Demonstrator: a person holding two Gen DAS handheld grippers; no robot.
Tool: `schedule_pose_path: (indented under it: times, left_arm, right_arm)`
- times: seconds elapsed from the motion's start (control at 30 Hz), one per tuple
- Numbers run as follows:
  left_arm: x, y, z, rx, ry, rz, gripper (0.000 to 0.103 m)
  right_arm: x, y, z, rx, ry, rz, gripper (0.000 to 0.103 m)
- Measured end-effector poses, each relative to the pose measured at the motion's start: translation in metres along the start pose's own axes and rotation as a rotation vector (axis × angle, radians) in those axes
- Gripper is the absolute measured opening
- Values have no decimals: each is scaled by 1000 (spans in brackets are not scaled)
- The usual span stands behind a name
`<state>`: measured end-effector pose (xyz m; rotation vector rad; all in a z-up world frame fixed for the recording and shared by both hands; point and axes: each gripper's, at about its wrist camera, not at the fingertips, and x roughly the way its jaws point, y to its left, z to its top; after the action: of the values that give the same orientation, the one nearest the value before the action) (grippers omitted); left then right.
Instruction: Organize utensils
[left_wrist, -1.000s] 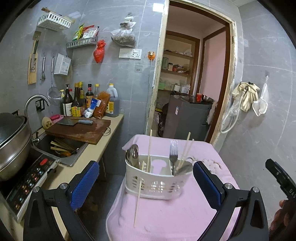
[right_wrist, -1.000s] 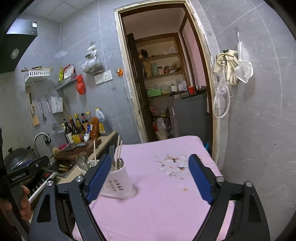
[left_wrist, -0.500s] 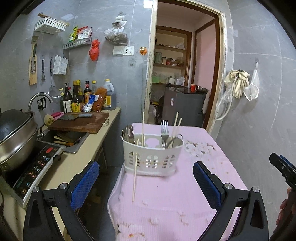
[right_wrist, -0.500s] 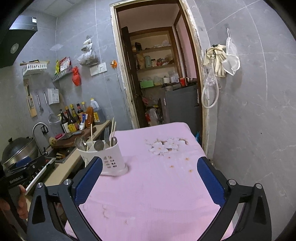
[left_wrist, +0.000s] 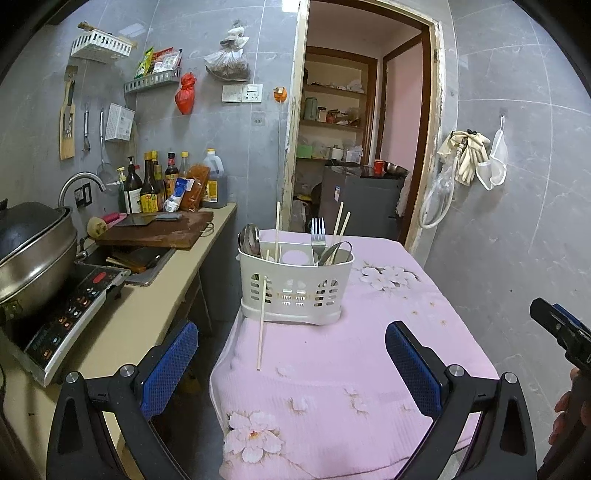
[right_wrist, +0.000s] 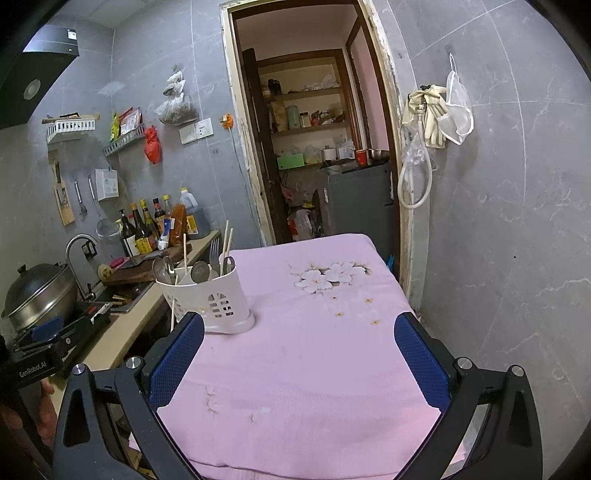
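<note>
A white slotted utensil caddy stands on the pink flowered tablecloth near its far left edge. It holds spoons, a fork and chopsticks. One chopstick leans outside against the caddy's front, its tip on the cloth. My left gripper is open and empty, in front of the caddy. My right gripper is open and empty over the cloth, the caddy ahead to its left.
A counter runs along the left with an induction cooker, a steel pot, a sink, a cutting board and bottles. A doorway opens behind the table. A grey tiled wall stands on the right.
Both grippers have pulled back and away from the caddy, which now sits farther ahead. The caddy and the leaning chopstick have stayed put. Both grippers remain open.
</note>
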<state>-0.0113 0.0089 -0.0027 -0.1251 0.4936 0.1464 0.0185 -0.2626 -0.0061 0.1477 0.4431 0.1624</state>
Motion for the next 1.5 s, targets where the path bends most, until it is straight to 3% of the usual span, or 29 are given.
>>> schedule_pose_path:
  times: [1.5]
  left_arm:
    - [-4, 4, 7, -5, -18, 7, 102]
  right_arm:
    - [3, 19, 1, -8, 15, 22, 101]
